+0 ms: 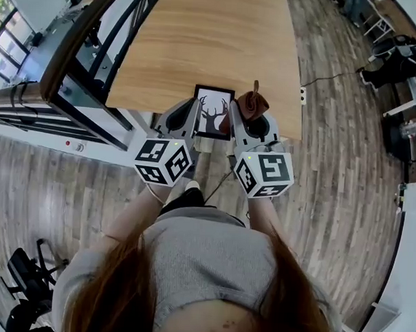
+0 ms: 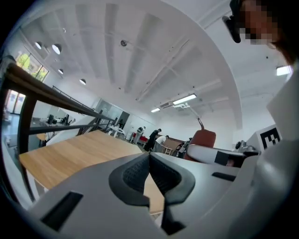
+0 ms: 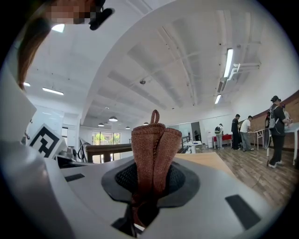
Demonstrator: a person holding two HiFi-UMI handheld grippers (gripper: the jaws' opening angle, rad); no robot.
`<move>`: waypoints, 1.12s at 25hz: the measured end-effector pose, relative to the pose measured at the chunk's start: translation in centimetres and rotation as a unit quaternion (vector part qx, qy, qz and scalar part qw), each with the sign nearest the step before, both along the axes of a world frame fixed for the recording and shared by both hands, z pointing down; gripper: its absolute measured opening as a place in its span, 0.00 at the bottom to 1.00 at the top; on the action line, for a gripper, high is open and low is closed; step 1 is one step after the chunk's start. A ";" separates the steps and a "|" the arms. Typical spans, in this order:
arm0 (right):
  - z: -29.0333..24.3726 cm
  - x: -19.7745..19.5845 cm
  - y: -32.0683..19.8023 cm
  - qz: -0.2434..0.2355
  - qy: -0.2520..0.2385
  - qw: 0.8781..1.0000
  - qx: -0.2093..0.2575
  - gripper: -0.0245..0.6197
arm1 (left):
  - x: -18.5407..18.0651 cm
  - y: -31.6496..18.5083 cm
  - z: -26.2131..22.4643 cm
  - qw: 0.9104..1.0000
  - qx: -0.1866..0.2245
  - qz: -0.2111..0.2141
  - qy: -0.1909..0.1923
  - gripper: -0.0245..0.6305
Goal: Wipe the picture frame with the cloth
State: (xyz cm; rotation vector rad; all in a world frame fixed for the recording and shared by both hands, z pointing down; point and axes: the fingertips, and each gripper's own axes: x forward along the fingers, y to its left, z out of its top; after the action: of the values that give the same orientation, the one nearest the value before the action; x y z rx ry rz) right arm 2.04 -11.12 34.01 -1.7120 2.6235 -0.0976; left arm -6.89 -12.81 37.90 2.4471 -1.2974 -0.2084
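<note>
Wooden table (image 1: 199,44), picture frame (image 1: 214,112) at near edge

The left forearm (image 1: 133,214) and right forearm (image 1: 264,216) reach forward from the chest. They hold the two grippers side by side, close together, pointing level and away from the body. The left gripper (image 1: 192,106) has its jaws pressed together with nothing between them. The right gripper (image 1: 243,119) is clamped on a cloth (image 1: 251,104), which sticks out past its fingertips.

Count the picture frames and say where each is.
1. The picture frame shows between the left gripper and the right gripper, at the table's near edge. No other is visible.
</note>
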 end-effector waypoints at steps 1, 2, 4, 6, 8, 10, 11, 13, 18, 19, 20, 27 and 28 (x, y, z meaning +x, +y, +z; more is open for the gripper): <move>-0.1 0.1 0.8 -0.001 0.005 1.000 0.002 0.19 | 0.2 0.9 -0.7 1.000 0.012 -0.007 -0.005 0.05; -0.1 0.2 1.8 -0.001 0.007 1.000 0.003 0.19 | 0.5 2.0 -1.3 1.000 0.024 -0.015 -0.012 0.05; -0.4 0.7 4.4 0.002 0.004 1.000 0.006 0.19 | 0.8 4.5 -2.3 0.998 0.048 -0.031 -0.029 0.05; -0.7 1.4 7.7 0.005 -0.001 1.000 0.011 0.19 | 1.2 7.5 -2.7 0.996 0.061 -0.042 -0.041 0.05; -1.5 1.9 11.2 0.007 0.003 1.000 0.022 0.19 | 1.7 10.8 -2.9 0.996 0.066 -0.045 -0.040 0.05; -2.4 2.2 14.1 0.010 0.015 0.999 0.036 0.19 | 2.2 13.6 -3.2 0.996 0.071 -0.044 -0.037 0.05; -2.9 2.3 15.2 0.012 0.021 0.999 0.041 0.19 | 2.4 14.7 -3.4 0.996 0.073 -0.043 -0.034 0.05; -3.8 2.4 16.6 0.019 0.025 0.998 0.046 0.19 | 2.5 16.4 -4.1 0.996 0.073 -0.042 -0.027 0.05; -5.5 1.8 19.6 0.041 0.007 0.999 0.014 0.19 | 0.0 18.8 -5.6 0.994 0.050 -0.092 -0.027 0.05; -6.1 1.6 20.3 0.042 0.001 0.999 0.012 0.19 | 0.3 18.7 -6.5 0.993 0.059 -0.093 -0.032 0.05; -6.8 1.2 20.9 0.040 -0.001 0.999 0.017 0.19 | 0.8 18.7 -7.8 0.992 0.079 -0.087 -0.041 0.05; -5.7 -1.4 24.3 0.040 -0.022 0.998 0.044 0.19 | -0.4 22.2 -9.4 0.992 0.106 -0.053 -0.033 0.05; -5.4 -1.9 24.6 0.038 -0.026 0.998 0.046 0.19 | -0.8 22.9 -8.5 0.993 0.099 -0.051 -0.035 0.05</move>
State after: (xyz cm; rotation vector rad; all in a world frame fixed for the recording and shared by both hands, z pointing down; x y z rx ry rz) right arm 0.15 13.50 28.65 -1.7518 2.4823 -0.0199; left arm -7.66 10.07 29.38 2.5746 -1.4981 -0.2914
